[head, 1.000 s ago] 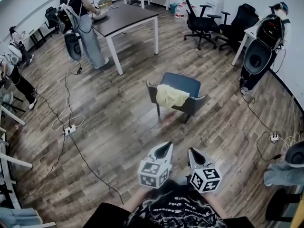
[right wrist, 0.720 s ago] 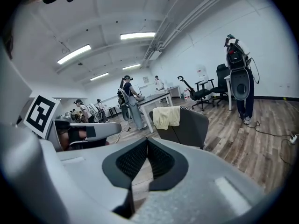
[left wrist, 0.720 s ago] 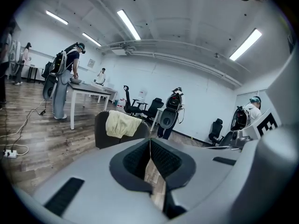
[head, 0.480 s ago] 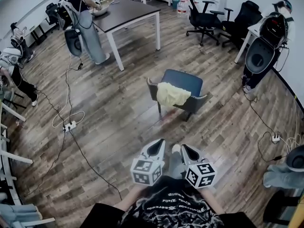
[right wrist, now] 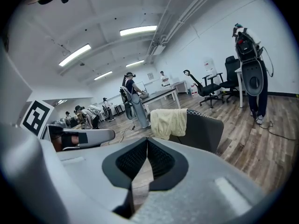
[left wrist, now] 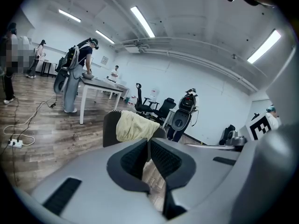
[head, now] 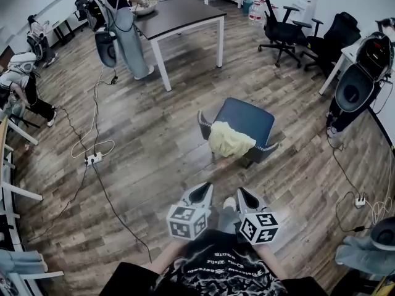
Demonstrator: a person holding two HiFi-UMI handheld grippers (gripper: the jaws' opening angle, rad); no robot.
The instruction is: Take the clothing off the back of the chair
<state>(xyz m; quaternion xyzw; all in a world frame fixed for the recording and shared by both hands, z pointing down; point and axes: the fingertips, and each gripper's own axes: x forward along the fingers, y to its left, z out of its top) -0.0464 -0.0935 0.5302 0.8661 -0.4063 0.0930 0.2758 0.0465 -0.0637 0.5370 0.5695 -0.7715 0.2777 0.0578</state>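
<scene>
A pale yellow garment (head: 229, 140) hangs over the back of a dark blue-grey armchair (head: 247, 120) in the middle of the wooden floor. It also shows ahead in the left gripper view (left wrist: 133, 126) and the right gripper view (right wrist: 168, 122). My left gripper (head: 203, 191) and right gripper (head: 243, 193) are held side by side near my body, well short of the chair. Both are shut with nothing between the jaws.
A dark-topped table (head: 178, 14) with a person beside it stands at the back. Black office chairs (head: 284, 29) are at the back right. A cable and power strip (head: 92, 159) lie on the floor to the left. Other people stand at the left and right edges.
The chair with the garment now sits nearer and lower in the head view. Both grippers have stayed shut and close together.
</scene>
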